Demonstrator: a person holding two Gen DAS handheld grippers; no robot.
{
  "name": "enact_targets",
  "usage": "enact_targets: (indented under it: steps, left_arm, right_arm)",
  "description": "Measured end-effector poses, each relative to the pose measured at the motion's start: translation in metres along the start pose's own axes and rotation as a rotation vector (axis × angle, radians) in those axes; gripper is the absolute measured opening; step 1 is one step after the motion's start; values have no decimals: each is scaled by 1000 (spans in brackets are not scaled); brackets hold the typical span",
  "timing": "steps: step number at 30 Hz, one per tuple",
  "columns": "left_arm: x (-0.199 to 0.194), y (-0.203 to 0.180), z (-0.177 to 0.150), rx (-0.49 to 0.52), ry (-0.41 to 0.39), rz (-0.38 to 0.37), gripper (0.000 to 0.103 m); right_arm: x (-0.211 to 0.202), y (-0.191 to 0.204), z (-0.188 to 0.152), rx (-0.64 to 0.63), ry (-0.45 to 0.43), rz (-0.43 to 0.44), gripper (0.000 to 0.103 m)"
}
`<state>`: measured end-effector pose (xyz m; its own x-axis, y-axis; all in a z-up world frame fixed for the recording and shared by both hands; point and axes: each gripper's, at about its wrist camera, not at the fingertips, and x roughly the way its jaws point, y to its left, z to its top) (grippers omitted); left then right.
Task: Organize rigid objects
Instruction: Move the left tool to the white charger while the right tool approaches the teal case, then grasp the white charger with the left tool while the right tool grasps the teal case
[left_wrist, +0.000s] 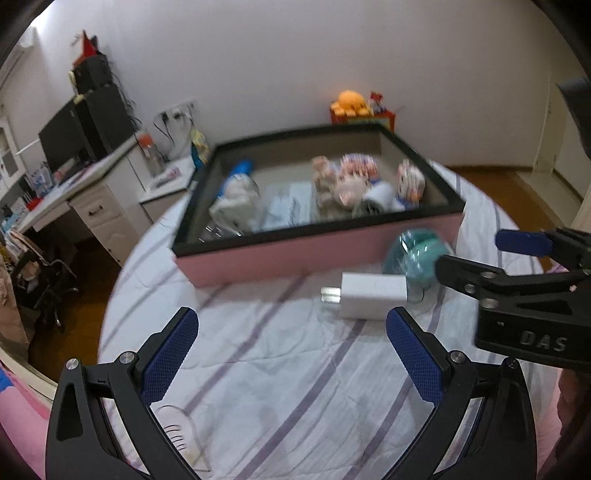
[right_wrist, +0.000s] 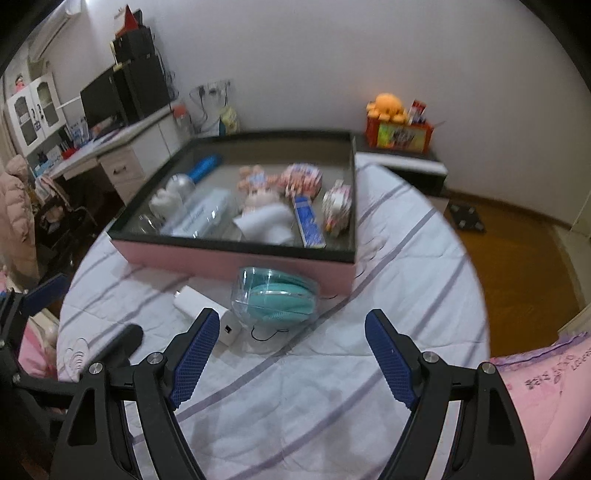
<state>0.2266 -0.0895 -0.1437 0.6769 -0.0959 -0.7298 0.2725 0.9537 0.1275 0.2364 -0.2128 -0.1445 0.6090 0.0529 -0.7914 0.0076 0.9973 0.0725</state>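
On the striped bed sheet (right_wrist: 332, 387), two loose things lie just before the pink box (right_wrist: 236, 264): one white charger (left_wrist: 373, 300) and one teal item in a clear case (right_wrist: 275, 297). The charger's prongs point left in the left wrist view, its long axis along the box's front wall. The left gripper (left_wrist: 291, 354) and the right gripper (right_wrist: 291, 358) are both spread and hold nothing.

Bed sheet (left_wrist: 295, 369): soft woven cloth, matt, creased, white with purple stripes.
Charger (left_wrist: 373, 295): smooth white plastic, slight sheen; metal prongs.
Teal item (right_wrist: 277, 295): matt teal body inside clear glossy plastic casing.
Box (right_wrist: 236, 260): pink matt sides, black matt rim.
Left gripper (left_wrist: 291, 354) and right gripper (right_wrist: 290, 354): black matt plastic frame, bright metal screws, blue pads with rough knurled texture.
Floor (right_wrist: 517, 266): glossy wood.
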Motion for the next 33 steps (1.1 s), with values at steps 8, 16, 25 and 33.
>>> enact_targets:
  steps: [8,16,25,33]
  left_arm:
    - [33,-14,3,22,65,-51,103]
    - [61,-25,10,10,120,-63,103]
    - [73,-17,12,-100,192,-79,103]
    - [71,-26,3,-131,221,-5,103]
  right_arm:
    - [42,-2,7,36,65,68,83]
    - [55,-20,8,110,92,150,77]
    - [38,-43,-6,95,68,17,77]
    - [47,-54,-7,94,99,-3,82]
